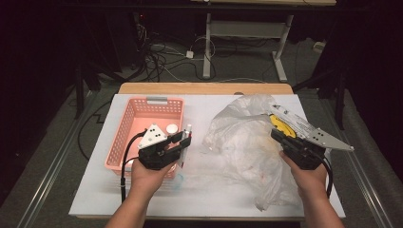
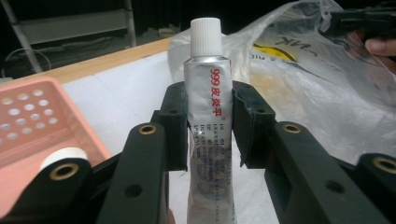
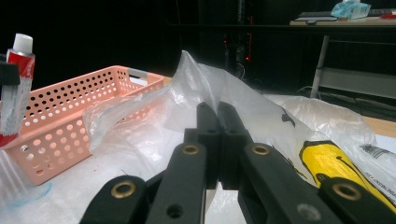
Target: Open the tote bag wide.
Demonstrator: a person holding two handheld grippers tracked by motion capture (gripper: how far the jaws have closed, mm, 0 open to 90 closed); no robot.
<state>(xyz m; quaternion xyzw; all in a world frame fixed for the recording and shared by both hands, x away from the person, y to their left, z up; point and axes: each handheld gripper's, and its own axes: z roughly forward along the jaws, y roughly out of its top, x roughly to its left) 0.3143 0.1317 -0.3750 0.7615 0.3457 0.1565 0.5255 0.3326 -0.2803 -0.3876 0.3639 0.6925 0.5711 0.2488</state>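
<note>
left claw: we see the left gripper (image 1: 186,139) clamped on a tube (image 2: 208,116) of ointment, jaws pressing its flat sides about midway up.
tube: silver body, white cap, red print; in the left gripper view it stands upright between the jaws, cap end past the jaw tips, tail end down toward the hand.
tube place: held in the air just off the basket (image 1: 124,127)'s right rim, between basket and bag (image 1: 247,142); in the high view the cap points away from us.
right claw: the right gripper (image 3: 218,116) is pinched shut on a fold of the bag, thin film caught between the closed jaws and pulled up into a peak.
bag: clear crumpled plastic with a yellow print, lying to the right of the basket on the white table (image 1: 95,190); we cannot tell where its mouth is.
basket: pink, perforated, a small white-capped item inside; left of the tube and touching nothing held.
key relation: we judge the tube's long axis runs roughly along the basket's long side, and the basket lies just to its left, the bag to its right. The left hand (image 1: 147,178) is the nearer one to the basket by far.
next move, our guess: a short sideways carry either way; tail end would go in first, cap last.
risk: flat tube could slip.
</note>
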